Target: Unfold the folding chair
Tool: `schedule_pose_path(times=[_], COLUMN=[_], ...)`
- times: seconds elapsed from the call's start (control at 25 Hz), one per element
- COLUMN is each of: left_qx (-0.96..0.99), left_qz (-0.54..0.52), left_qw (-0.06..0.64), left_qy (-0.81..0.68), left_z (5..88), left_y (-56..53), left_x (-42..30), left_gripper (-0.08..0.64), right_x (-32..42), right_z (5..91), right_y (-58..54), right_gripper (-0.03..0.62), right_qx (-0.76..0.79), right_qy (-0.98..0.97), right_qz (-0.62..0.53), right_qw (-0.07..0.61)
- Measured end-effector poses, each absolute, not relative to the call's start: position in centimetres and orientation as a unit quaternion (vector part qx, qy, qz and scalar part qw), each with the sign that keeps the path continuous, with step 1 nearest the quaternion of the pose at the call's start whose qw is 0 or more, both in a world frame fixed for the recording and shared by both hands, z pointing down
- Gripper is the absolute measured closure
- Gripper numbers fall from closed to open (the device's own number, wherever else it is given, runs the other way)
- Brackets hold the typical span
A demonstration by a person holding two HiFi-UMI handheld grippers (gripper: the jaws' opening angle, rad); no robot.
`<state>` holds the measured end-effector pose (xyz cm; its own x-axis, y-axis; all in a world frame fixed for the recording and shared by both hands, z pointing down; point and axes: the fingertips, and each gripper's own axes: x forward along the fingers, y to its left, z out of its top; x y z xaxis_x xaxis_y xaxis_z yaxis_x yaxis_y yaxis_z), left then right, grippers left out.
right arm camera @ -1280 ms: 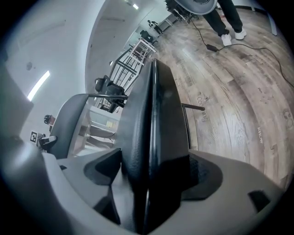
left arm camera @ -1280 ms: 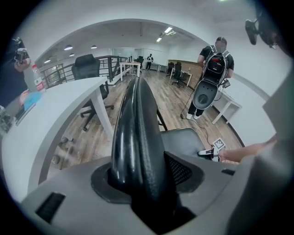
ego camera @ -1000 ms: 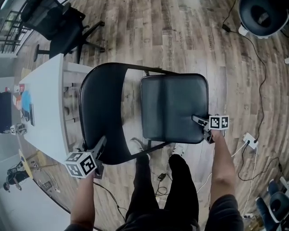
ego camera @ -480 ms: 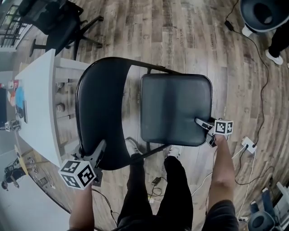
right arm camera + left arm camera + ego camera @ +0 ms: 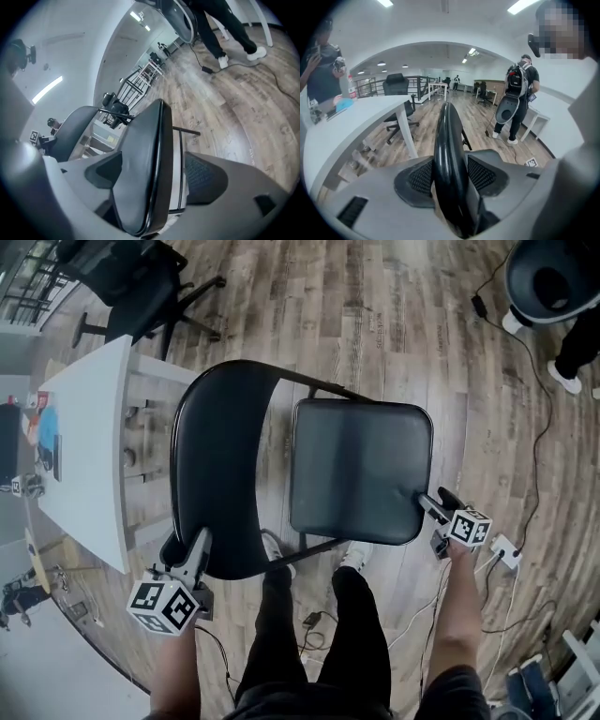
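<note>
Standing on the floor [image 5: 375,315] before you, the folding chair [image 5: 319,427] has its backrest [image 5: 216,456] at 9 o'clock and its seat [image 5: 361,470] at 3. Your left tongs [image 5: 195,545] hold the backrest's 7 o'clock edge, jaws easing open. Your right tongs [image 5: 429,501] pinch the seat's 5 o'clock corner, so spreading runs 9-to-3.

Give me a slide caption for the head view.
Left gripper grips the backrest, right gripper the seat corner, over wood floor.
</note>
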<state>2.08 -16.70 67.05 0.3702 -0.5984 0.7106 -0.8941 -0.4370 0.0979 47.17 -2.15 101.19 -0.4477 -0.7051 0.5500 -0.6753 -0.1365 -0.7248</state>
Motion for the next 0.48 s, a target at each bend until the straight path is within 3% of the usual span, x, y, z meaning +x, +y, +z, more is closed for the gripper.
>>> schedule_pose_path(times=[0.12,0.32,0.48], left_qx=[0.768,0.782,0.813], left_qz=[0.284,0.269,0.205], left_qw=[0.262,0.176,0.167], left_qy=[-0.511,-0.534,-0.519], left_z=[64.7,58.3,53.9], left_y=[-15.8,-14.6,-13.2], left_x=[0.0,-0.2,1.8], left_gripper=[0.344,0.385,0.472], right_x=[48.0,44.8,39.1], right_z=[94.8,80.3,68.4], right_y=[-1.5,-1.2,-0.9], right_gripper=[0.189,0.2,0.393], right_qx=[-0.581,-0.639,-0.649], right_qy=[0.659,0.686,0.721], right_qz=[-0.478,-0.346,-0.24], right_qw=[0.0,-0.035,-0.029])
